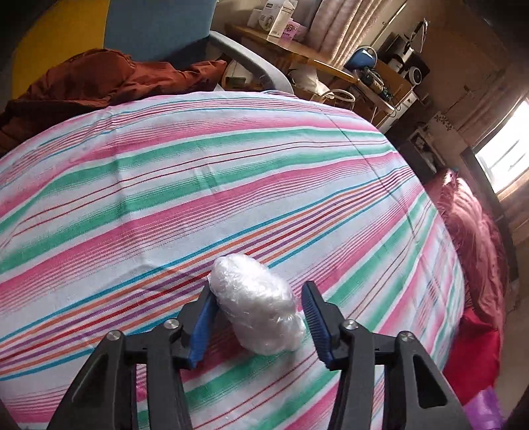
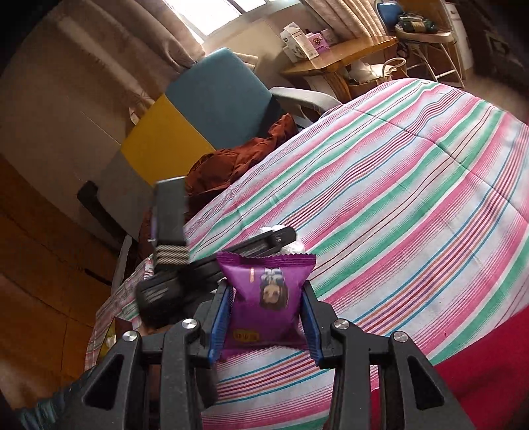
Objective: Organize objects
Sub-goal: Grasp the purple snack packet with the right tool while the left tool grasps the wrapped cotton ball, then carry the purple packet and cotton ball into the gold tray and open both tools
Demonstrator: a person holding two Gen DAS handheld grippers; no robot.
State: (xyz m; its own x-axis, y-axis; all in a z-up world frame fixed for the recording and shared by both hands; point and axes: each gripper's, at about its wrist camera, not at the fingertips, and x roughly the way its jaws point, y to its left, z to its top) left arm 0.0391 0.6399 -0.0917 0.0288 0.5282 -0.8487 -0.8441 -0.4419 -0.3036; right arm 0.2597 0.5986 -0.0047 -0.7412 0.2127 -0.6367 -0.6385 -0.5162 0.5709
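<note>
**Right holding purple packet, left open around plastic-wrapped bundle**

Left gripper [image 1: 258,317]: jaws spread wide. The white oval bundle wrapped in crinkled clear plastic [image 1: 258,304] lies between the blue-padded fingers [image 1: 315,317], resting on the pink, green and white striped bedsheet [image 1: 198,185]. The bundle's near-left side sits right at the left pad, possibly touching; there is a visible gap to the right pad. Not clamped. The bundle lies tilted, its far end pointing ahead-left of the tool.

Right gripper [image 2: 266,311]: closed on the small purple foil snack packet with a printed face and serrated top edge [image 2: 267,297]. Both blue pads press on the packet's sides; the packet stands upright between the fingers and is lifted above the sheet. Can't tell how far above.

Just ahead-left of the right tool, the left gripper's black body [image 2: 205,268] shows, motion-blurred, with a bit of the white bundle [image 2: 292,246] peeking past its tip, directly beyond the packet's top edge.

Surroundings, from the left tool: crumpled rust-brown fabric [image 1: 99,82] far ahead-left at the sheet's edge, teal and yellow chair back [image 1: 155,26] behind it, wooden desk with white boxes [image 1: 297,49] ahead-right, crimson quilt [image 1: 476,238] off to the right along the sheet's edge.
</note>
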